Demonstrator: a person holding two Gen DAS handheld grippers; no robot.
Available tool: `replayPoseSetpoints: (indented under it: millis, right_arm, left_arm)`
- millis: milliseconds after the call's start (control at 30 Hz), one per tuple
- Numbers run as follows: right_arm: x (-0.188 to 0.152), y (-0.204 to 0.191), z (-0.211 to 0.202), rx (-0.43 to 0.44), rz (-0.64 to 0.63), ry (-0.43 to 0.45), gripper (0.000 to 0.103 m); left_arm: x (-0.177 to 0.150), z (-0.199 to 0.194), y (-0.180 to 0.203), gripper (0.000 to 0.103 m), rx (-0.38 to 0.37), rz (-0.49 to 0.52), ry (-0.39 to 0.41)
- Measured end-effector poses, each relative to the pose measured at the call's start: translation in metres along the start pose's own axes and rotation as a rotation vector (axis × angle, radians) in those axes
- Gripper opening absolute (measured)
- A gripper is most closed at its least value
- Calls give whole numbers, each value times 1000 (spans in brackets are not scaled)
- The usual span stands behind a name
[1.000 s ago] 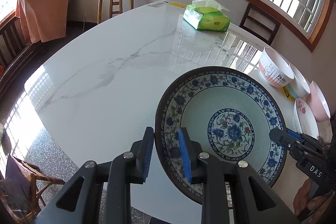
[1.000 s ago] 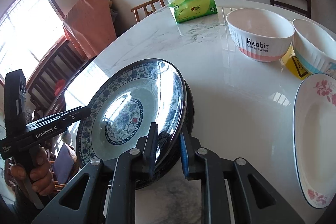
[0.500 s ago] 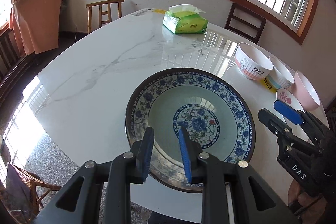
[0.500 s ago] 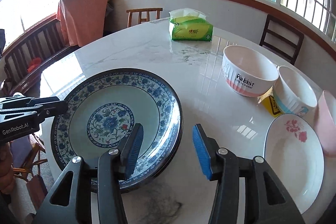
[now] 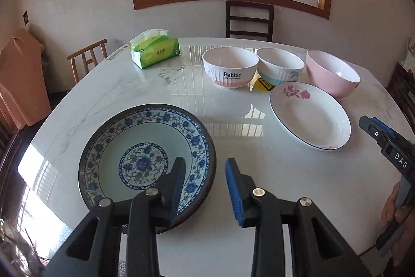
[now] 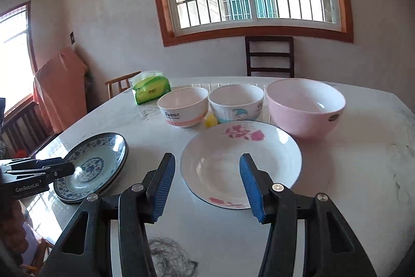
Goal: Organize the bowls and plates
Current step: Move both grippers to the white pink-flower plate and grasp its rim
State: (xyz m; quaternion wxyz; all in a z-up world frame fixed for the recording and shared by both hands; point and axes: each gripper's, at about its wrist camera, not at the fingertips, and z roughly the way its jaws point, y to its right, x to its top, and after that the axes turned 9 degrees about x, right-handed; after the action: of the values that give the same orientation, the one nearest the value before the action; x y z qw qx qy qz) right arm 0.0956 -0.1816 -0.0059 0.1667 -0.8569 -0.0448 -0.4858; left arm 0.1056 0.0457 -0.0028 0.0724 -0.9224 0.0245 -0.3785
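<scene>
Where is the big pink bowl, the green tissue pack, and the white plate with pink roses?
big pink bowl (image 6: pixel 306 118), right wrist view, outer front wall.
green tissue pack (image 5: pixel 155 52), left wrist view, front face.
white plate with pink roses (image 6: pixel 233 162), right wrist view, bare centre.

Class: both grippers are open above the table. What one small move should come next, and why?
Probably ease the right gripper forward onto the near rim of the white rose plate: its jaws are open and already framing it, and the blue-patterned plate lies flat, ungripped.

your left finger (image 5: pixel 176 188) covers part of the blue plate's (image 5: pixel 145 142) near rim, the yellow sticker (image 5: pixel 263 83) hides mostly behind the bowls, and your right gripper (image 5: pixel 384 136) runs off the frame's edge.
</scene>
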Motion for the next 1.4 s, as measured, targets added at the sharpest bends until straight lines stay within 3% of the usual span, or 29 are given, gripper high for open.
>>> replayPoseSetpoints:
  millis: [167,300,433,667,900,1000,1133,1300,1400]
  right_arm:
    - [-11,67,-7,-60,156,-21,51]
    - [-19,99,-8,-26,285,-20,52]
    - [-21,113,-4,16,345,-22,54]
    - [-15,124,17,102,411,-56,54]
    - [-15,147,49,213,551,-138,54]
    - [-11,146,59,220,541,-164,54]
    - [-4,140,75,215,503,-210,44]
    - [1,134,85,207,465,-231,43]
    - [4,133,89,209,455,-245,40]
  left_arm:
    - [11,6,37,33,-13,55,-2]
    - [20,14,58,35,-37,79,-17]
    - [35,34,65,36,-143,23,-93]
    - [59,77,69,36,-265,-109,-222]
    - [76,115,77,36,-302,-149,-305]
    - [77,129,79,36,-320,-165,-343]
    - [73,143,81,36,-327,-172,-382]
    - [74,141,86,36,-319,-144,-371]
    - [75,138,94,32,-274,-96,-365]
